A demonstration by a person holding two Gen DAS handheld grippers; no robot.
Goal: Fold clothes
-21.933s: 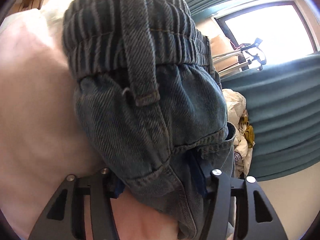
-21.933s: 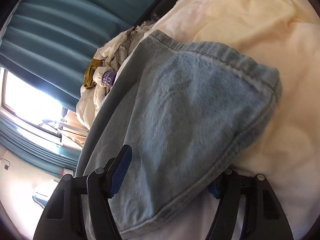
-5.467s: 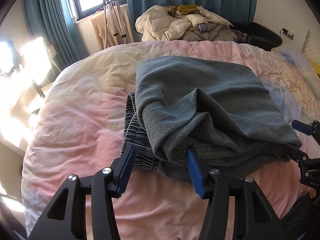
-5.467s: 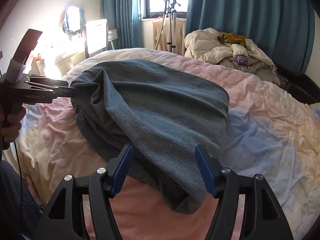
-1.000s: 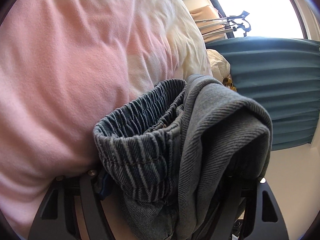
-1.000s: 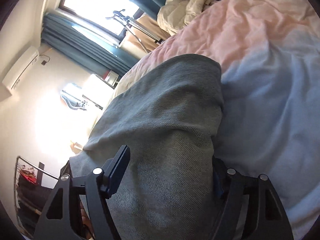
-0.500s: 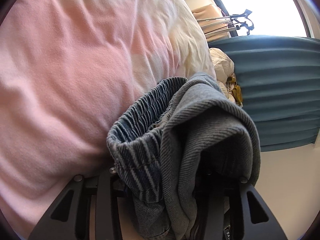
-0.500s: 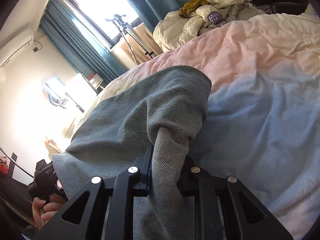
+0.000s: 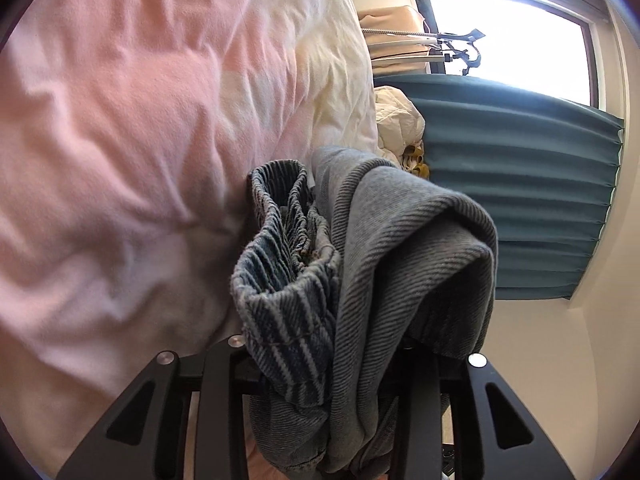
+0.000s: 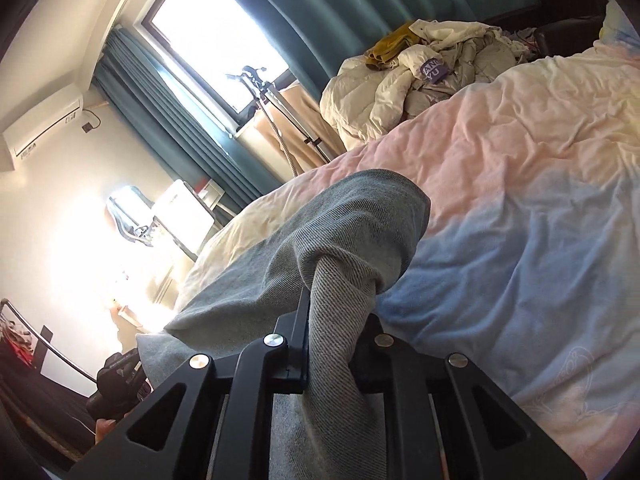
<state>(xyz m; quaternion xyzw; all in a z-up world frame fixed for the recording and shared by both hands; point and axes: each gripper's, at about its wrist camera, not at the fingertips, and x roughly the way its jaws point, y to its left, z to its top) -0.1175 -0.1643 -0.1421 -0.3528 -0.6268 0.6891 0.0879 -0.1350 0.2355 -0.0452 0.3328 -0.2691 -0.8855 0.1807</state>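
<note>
Closing on folded jeans (image 9: 360, 280) – both tools (image 10: 336, 332).

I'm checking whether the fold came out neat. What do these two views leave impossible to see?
- Left wrist view: the left tongs tips, buried under the folded jeans; the jaws are closing on the bundle.
- Right wrist view: the right tongs pads, wrapped in denim.
- Both views: the jeans' lower edge, cut off by the frame bottom.
- Fold alignment: hidden by bunching.

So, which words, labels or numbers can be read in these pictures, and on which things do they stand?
"AN" over "YU": white letters on the purple patch in the pile of clothes; partly folded away.
Air conditioner: small dark mark, too small to read.
Jeans: no text visible.
</note>
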